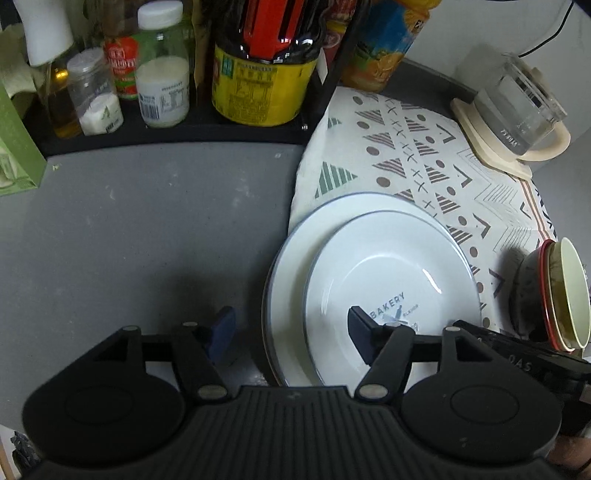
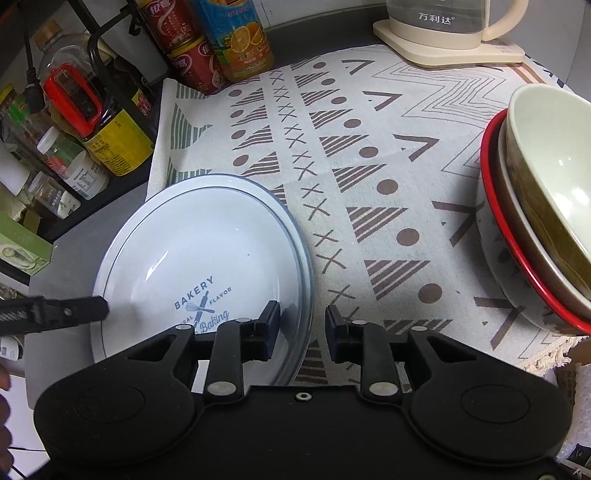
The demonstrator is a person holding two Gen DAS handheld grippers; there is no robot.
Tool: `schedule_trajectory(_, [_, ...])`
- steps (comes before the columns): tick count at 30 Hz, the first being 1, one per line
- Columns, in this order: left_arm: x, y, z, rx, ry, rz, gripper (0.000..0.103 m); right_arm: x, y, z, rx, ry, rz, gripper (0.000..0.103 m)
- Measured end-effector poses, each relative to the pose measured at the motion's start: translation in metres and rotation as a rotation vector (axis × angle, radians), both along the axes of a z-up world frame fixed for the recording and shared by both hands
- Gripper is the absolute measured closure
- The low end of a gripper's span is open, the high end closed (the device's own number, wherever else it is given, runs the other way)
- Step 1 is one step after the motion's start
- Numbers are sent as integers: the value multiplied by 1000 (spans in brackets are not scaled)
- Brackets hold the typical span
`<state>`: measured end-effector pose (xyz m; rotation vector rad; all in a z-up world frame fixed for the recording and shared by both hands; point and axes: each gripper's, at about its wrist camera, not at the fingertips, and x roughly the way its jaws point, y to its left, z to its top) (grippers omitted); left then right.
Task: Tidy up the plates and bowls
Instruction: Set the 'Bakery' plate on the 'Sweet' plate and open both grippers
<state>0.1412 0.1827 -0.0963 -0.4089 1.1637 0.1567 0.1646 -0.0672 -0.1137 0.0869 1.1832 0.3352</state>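
Note:
Two white plates are stacked at the left edge of the patterned cloth; the top plate point(image 1: 399, 269) point(image 2: 192, 251) bears a "BAKERY" print and sits on a larger one point(image 1: 291, 266). My left gripper point(image 1: 291, 334) is open, its jaws straddling the stack's left rim without gripping. My right gripper point(image 2: 303, 332) is open, its jaws straddling the stack's right rim. The left gripper's finger shows in the right wrist view point(image 2: 74, 310) at the plates' left rim. A stack of nested bowls point(image 2: 543, 221) point(image 1: 554, 295) with a red rim stands to the right on the cloth.
A black rack with bottles and jars point(image 1: 162, 74) stands behind the grey counter point(image 1: 129, 229). An orange juice carton point(image 2: 236, 37), red cans point(image 2: 188, 55) and a glass kettle on a cream base point(image 2: 443, 29) line the back. A green box point(image 1: 14, 147) sits left.

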Motion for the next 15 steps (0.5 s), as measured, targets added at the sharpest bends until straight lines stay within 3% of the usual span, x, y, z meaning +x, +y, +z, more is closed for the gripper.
schedule_trajectory(6, [-1, 1, -16, 20, 38, -2, 41, 0, 1, 1, 2, 6, -3, 74])
schedule_trajectory(15, [-1, 5, -19, 52, 28, -19, 42, 0, 3, 1, -2, 9, -13, 69])
